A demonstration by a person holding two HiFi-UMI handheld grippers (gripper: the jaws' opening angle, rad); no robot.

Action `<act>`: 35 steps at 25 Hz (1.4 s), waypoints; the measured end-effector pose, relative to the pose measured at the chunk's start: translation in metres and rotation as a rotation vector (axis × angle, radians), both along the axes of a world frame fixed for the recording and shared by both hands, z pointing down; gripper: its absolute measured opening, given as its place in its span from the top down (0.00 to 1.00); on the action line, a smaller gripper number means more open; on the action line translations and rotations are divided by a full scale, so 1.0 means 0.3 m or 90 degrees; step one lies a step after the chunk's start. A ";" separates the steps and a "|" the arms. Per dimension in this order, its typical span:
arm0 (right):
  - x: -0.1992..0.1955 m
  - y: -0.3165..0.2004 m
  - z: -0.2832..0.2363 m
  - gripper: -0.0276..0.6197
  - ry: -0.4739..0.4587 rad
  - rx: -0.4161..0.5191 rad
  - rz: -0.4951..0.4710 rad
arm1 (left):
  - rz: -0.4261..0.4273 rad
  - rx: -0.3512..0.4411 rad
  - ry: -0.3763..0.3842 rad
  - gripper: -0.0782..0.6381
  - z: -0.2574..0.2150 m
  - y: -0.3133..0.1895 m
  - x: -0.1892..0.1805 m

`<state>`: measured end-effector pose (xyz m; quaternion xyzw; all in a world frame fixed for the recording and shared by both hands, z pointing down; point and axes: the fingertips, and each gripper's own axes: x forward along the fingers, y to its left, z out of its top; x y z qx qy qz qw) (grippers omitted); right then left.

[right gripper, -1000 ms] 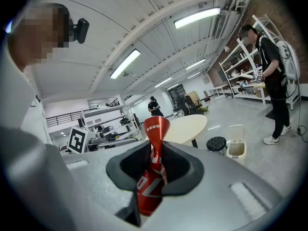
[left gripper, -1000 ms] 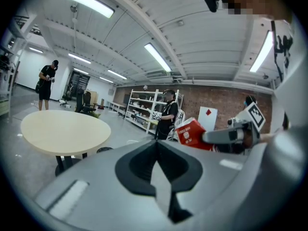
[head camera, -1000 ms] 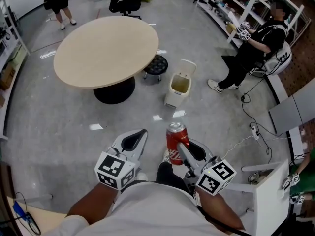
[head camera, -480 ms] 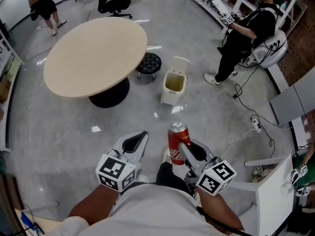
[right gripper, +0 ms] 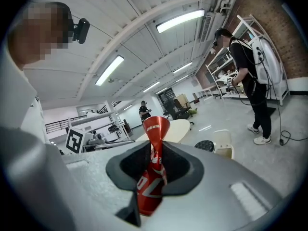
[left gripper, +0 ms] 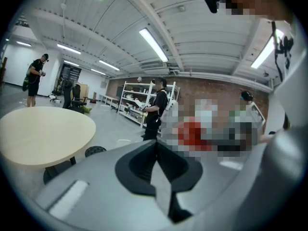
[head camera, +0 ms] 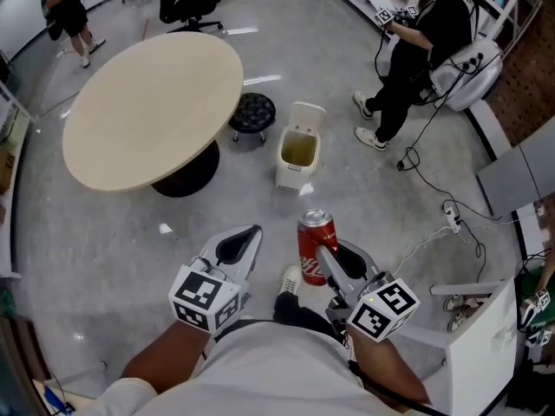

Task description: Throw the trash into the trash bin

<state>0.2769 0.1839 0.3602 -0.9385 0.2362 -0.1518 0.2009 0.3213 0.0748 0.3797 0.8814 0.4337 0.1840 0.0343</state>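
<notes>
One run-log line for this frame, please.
right gripper: shut on crushed red soda can | left gripper: shut, empty | trash bin: ahead, lid open | can: not yet binned

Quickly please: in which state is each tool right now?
Left tool: closed, holding nothing.
Right tool: closed on a squeezed red soda can.

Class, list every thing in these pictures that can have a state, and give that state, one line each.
trash bin: on the floor, lid open.
red can: upright, pinched at its middle.
right gripper: shut on the red can.
left gripper: shut, nothing between its jaws.
</notes>
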 end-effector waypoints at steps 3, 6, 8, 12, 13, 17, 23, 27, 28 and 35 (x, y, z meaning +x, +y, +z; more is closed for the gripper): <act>0.044 0.047 0.018 0.85 0.005 0.003 0.006 | 0.009 0.006 0.004 0.88 0.021 0.050 0.044; 0.096 0.111 0.022 0.85 0.008 0.011 0.010 | 0.013 0.012 -0.002 0.88 0.024 0.111 0.097; 0.132 0.160 0.021 0.85 0.011 0.018 0.012 | 0.013 0.016 -0.009 0.88 0.025 0.155 0.136; 0.191 0.255 0.015 0.85 0.020 0.025 0.011 | 0.006 0.018 -0.016 0.88 0.018 0.235 0.201; 0.204 0.275 0.013 0.85 0.021 0.027 0.010 | 0.004 0.014 -0.022 0.88 0.018 0.252 0.214; 0.247 0.330 0.030 0.85 0.021 0.032 0.002 | -0.003 0.021 -0.025 0.88 0.033 0.310 0.253; 0.276 0.391 0.060 0.85 0.013 0.047 0.010 | -0.005 0.047 -0.015 0.88 0.045 0.343 0.278; 0.307 0.435 0.094 0.85 -0.001 0.053 0.019 | -0.017 0.044 -0.018 0.88 0.050 0.355 0.314; 0.312 0.440 0.103 0.85 -0.006 0.053 0.020 | -0.019 0.044 -0.022 0.88 0.054 0.356 0.317; 0.377 0.444 0.106 0.85 -0.011 0.045 0.024 | -0.025 0.042 -0.043 0.88 0.091 0.343 0.380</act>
